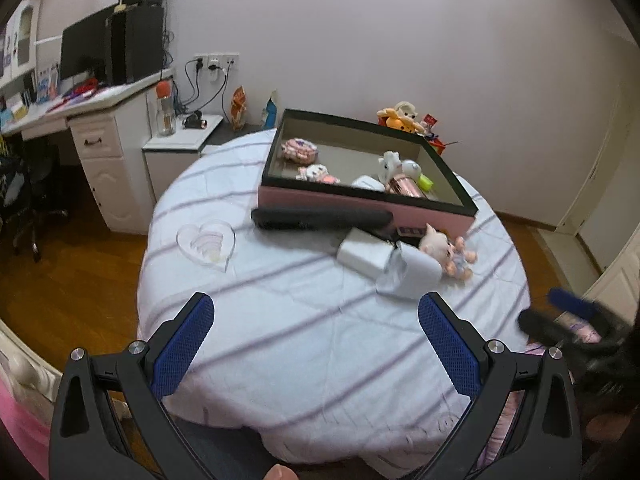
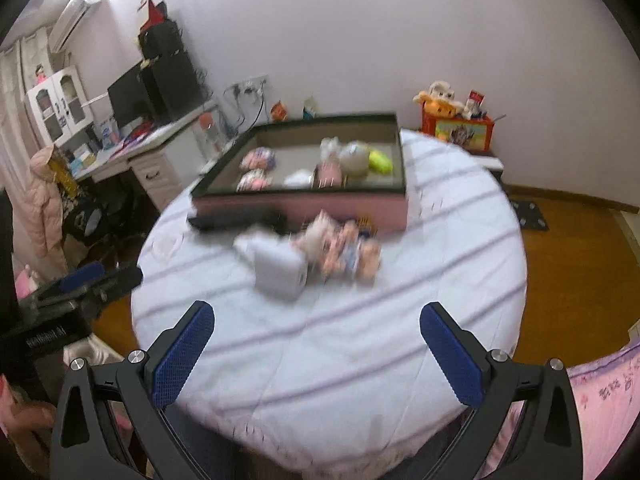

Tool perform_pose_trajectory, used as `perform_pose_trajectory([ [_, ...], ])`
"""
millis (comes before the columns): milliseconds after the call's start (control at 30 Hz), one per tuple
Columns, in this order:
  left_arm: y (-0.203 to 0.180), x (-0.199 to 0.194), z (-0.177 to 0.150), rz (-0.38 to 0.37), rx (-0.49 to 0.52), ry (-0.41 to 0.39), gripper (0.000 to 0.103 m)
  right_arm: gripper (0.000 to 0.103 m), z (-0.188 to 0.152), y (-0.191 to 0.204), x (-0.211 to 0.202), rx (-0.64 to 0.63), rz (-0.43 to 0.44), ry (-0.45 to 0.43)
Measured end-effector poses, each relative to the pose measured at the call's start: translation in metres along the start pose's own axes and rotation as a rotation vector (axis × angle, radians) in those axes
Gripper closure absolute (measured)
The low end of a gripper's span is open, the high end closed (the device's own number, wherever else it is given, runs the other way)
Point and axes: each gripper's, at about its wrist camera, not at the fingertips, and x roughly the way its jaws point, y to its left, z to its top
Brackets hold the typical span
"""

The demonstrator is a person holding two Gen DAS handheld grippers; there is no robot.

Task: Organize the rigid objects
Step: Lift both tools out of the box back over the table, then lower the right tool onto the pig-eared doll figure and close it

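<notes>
Two hand-held grippers hover over the near edge of a round bed covered in a pale quilt with lilac stripes [image 1: 304, 320]. The left gripper [image 1: 316, 344] has its jaws spread wide with nothing between them, and the right gripper [image 2: 318, 350] likewise shows its blue-padded jaws spread and empty. At the far side of the bed sits a shallow pink box with a black rim and grey lining [image 1: 360, 200], holding several small toys: a pink figure [image 1: 299, 149] at its far left, a white and pink figure [image 1: 318, 173] nearer, a white unicorn figure [image 1: 390, 164] and a shiny pink cylinder [image 1: 404, 187] toward the right, with a yellow-green piece [image 1: 425, 181] just beside them. Touching the near wall of the box lies a long black bar-shaped device [image 1: 320, 218]. Near it, right of centre, rest a white rectangular charger block [image 1: 362, 250], a white rounded case [image 1: 412, 276] just beside it, and a small pink-skinned doll in blue [image 1: 448, 250] lying on its side against the case. A clear heart-shaped dish [image 1: 208, 242] lies well apart at the left. The right wrist view is blurred, so fine detail there cannot be told. Beyond the bed, a white desk with a dark monitor [image 1: 84, 50] stands at the far left.
</notes>
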Motion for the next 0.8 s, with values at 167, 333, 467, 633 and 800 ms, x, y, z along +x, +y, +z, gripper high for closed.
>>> perform_pose_trajectory([
  [167,-0.003,0.0,-0.013,0.006,0.015,0.025,0.0,0.0,-0.019,-0.003,0.004,0.006,-0.006,0.044],
  [333,-0.002,0.0,-0.012,0.01,0.007,0.023,0.0,0.0,-0.015,-0.007,-0.001,0.003,-0.017,0.026],
  [467,0.0,0.004,-0.011,0.011,0.005,0.029,0.0,0.0,-0.013,-0.01,0.001,0.004,-0.027,0.027],
  [633,-0.003,0.013,-0.009,0.004,0.013,0.049,0.0,0.0,-0.011,-0.014,0.006,-0.002,-0.038,0.034],
  [800,-0.012,0.023,-0.007,-0.017,0.029,0.064,0.0,0.0,-0.004,-0.021,0.019,-0.052,-0.082,0.049],
])
